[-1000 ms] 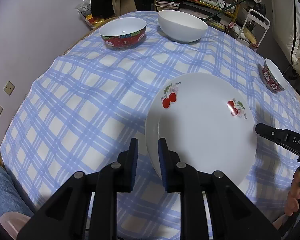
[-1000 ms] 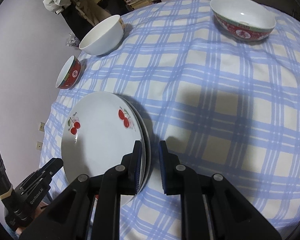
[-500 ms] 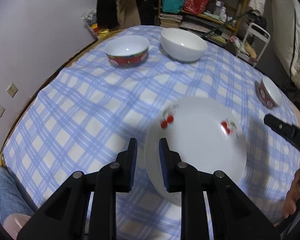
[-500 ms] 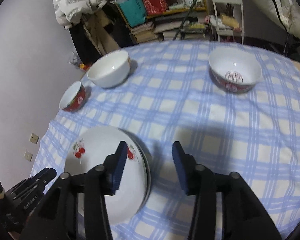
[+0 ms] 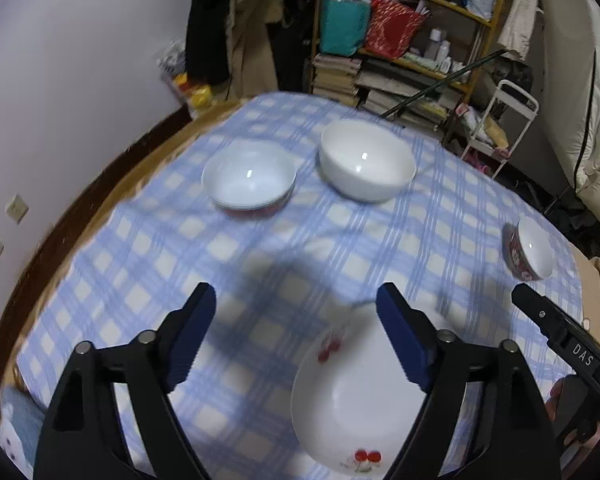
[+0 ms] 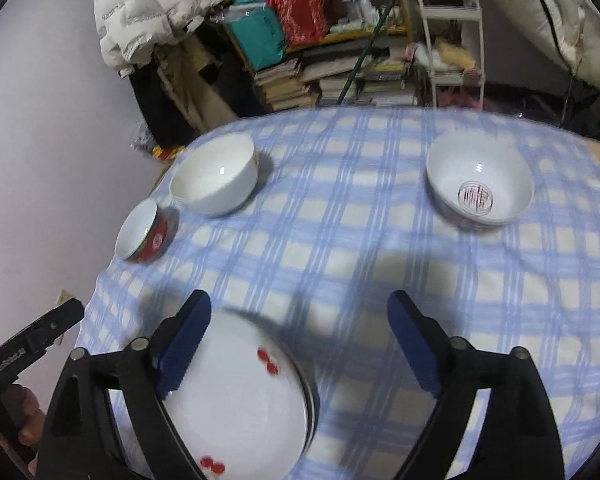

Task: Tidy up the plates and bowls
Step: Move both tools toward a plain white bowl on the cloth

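White cherry-print plates lie stacked near the table's front edge, seen in the left wrist view [image 5: 352,392] and the right wrist view [image 6: 240,396]. My left gripper [image 5: 296,336] is open and empty, raised above the stack. My right gripper [image 6: 300,344] is open and empty, also raised above it. Farther back stand a red-sided bowl [image 5: 249,180] [image 6: 480,184], a plain white bowl [image 5: 366,160] [image 6: 214,180] and a small red bowl [image 5: 530,248] [image 6: 144,232].
The round table wears a blue checked cloth [image 5: 300,248]. Behind it are a cluttered shelf with books and bags [image 5: 388,48], a small white trolley [image 6: 450,36] and a wall at left. The other gripper's tip shows at each view's edge.
Both grippers opened wide, let go of the plates and pulled up and back. The plate stack stays on the table.
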`<state>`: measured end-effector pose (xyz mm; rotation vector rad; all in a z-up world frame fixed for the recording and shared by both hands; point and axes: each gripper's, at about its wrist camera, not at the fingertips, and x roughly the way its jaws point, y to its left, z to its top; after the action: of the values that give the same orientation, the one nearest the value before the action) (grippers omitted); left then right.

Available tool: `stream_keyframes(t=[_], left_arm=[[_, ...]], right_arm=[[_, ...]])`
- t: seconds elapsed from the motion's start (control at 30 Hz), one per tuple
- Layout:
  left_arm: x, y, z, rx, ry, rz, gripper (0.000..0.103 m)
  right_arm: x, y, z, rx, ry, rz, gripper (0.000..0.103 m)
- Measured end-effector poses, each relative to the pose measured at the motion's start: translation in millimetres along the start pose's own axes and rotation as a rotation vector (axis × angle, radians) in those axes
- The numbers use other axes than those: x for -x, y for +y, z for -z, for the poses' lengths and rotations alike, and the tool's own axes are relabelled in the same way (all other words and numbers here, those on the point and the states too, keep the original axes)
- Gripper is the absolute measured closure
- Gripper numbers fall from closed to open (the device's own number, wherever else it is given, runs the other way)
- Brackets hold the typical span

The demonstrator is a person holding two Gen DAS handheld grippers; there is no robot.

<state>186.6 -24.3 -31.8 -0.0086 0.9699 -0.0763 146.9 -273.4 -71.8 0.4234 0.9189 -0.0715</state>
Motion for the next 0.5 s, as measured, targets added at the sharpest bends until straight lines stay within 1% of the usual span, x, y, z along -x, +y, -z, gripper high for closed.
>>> stream_keyframes(t=[0.03, 0.07, 0.13, 0.2, 0.3, 0.37, 0.43, 0.5], left_arm=[[0, 0, -4, -0.002, -0.006, -0.003, 0.013], [0, -1, -10, -0.007, -0.013, -0.007, 0.012], [-2, -1, -19, -0.014, -0.011, -0.009, 0.012], [-7, -3, -28, -0.041, 0.003, -0.009, 0.012], [-16, -1, -37, -0.046, 0.014, -0.013, 0.012], [-24, 1, -45, -0.056, 0.033, -0.007, 0.012], [-31, 2, -54, -0.077, 0.047, 0.018, 0.012], [-35, 2, -65, -0.093, 0.025, -0.007, 0.012]], right_arm=[[0, 3, -4, 0.006, -0.009, 0.01, 0.004], [-1, 6, -10, 0.014, -0.015, 0.02, 0.003], [-4, 9, -20, 0.022, -0.019, 0.013, 0.003], [-9, 14, -27, 0.044, -0.028, 0.024, 0.002], [-22, 20, -36, 0.086, -0.038, 0.039, 0.002], [-35, 22, -43, 0.09, -0.032, 0.037, 0.002], [-46, 24, -50, 0.091, -0.023, 0.051, 0.002], [-59, 26, -58, 0.104, -0.004, 0.057, 0.002]])
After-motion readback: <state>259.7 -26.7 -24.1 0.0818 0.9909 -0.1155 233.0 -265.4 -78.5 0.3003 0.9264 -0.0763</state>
